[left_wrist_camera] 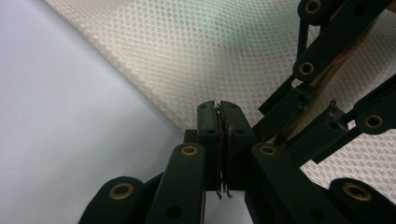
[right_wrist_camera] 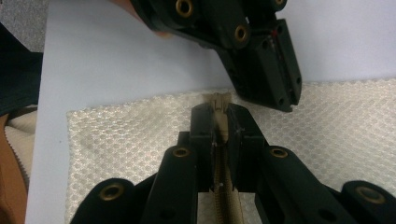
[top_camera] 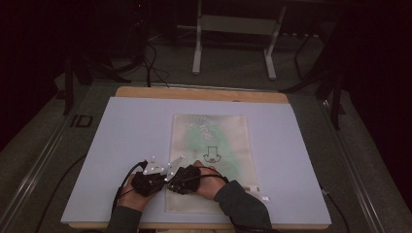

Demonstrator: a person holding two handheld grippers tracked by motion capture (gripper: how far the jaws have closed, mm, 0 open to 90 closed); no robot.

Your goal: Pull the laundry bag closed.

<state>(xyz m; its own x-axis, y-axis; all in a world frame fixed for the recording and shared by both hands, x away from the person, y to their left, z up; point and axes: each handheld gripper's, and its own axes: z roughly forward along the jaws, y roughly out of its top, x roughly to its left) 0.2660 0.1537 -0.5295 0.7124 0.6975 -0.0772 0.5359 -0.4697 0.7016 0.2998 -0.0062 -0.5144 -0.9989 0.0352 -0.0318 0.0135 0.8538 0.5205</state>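
1. Mesh bag [top_camera: 210, 160] flat on the pale mat [top_camera: 121, 145], long axis running away from the person, near short edge toward the bottom of the high view.
2. Zipper [right_wrist_camera: 223, 196] along the bag's edge in the right gripper view, a tan line running straight up between the jaws, so aligned with that tool's own axis.
3. Right gripper [right_wrist_camera: 219, 122] closed tight on the zipper's tan pull tab, tab end poking out just past the tips.
4. Left gripper [left_wrist_camera: 219, 122] closed almost fully; thin dark material with a speck of red pinched between the pads at the bag's edge, though exactly what cannot be made out.
5. Both tools touching or nearly so at the bag's near left corner, left gripper [top_camera: 148, 182] outboard on the mat side, right gripper [top_camera: 187, 178] over the mesh.
6. Likely next: pulling the slider along the zipper line, with the left grip as anchor; the right hand already on the pull, so nearer for the job.
7. Risk: mesh bunching if the anchor slips.
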